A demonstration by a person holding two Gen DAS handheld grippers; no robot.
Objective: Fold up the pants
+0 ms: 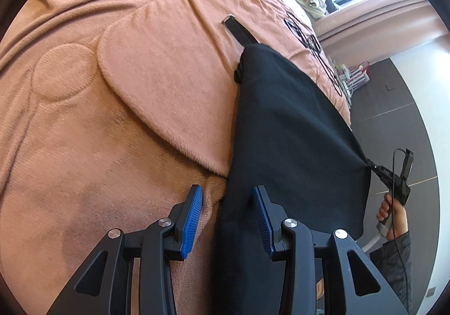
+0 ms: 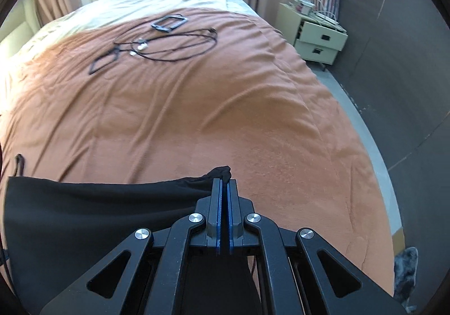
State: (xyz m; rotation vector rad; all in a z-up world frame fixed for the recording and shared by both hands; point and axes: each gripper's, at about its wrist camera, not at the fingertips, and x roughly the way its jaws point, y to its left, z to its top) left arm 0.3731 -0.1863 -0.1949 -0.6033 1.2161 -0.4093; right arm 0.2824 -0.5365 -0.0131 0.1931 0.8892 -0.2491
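**A:** Where are the pants right now?

**B:** Your black pants [image 1: 295, 132] lie on the bed, on top of the orange blanket [image 1: 126, 90]. In the left wrist view they make one long dark strip that runs away from you. One side of them hangs off the edge of the bed, over the dark floor [image 1: 399, 107].

**A:** What are your left tongs doing?

**B:** Your left tongs [image 1: 227, 219] are spread apart. The blue pads [image 1: 194, 219] hold nothing. The edge of the pants runs up between the two fingers, but the pads do not pinch it.

**A:** And your right tongs?

**B:** Your right tongs [image 2: 224, 188] are pressed together on a corner of the pants [image 2: 98, 216]. A little bunch of black cloth sticks out just past the tips. In the left wrist view you can see the same tongs [image 1: 374, 166] far off at the right, pulling that corner out to a point. Your right hand [image 1: 392, 213] grips the handle there.

**A:** What else is on the bed?

**B:** A black strap [image 1: 239, 29] pokes out past the far end of the pants. Farther up the blanket lie some thin black cables [image 2: 168, 45] in loops. A cream sheet [image 2: 126, 8] covers the bed beyond the blanket. A small drawer stand [image 2: 317, 36] sits beside the bed.
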